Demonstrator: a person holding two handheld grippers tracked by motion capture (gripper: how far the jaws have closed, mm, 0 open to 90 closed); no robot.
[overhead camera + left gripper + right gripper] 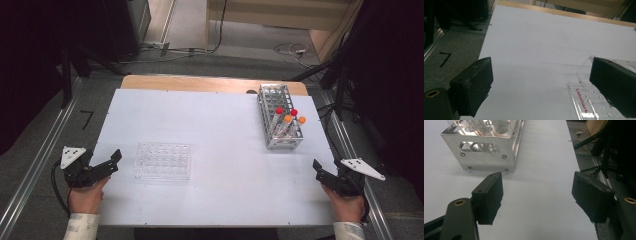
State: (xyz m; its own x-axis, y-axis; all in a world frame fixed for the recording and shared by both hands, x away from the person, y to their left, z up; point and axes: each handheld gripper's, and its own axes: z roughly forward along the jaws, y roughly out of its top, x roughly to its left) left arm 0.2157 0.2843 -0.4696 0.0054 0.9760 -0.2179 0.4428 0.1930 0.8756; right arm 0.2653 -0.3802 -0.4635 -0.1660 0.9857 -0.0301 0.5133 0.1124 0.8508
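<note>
The metal rack [484,147] is cut off at the top of the right gripper view, so its tubes look blurry there. The clear tray [586,100] (marked Labshark) sits partly behind one jaw.

"Labshark" in red on clear well plate [584,100] rim; small red marks beyond, perhaps digits, unreadable.

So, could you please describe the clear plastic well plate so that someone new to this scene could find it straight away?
Start from the white table top and look to its near left part, just ahead of the left gripper. There the well plate lies flat, a clear rectangle with rows of round wells. Unlike the upright metal tube rack at the far right with its red and orange caps, it is low, see-through and empty.
</note>
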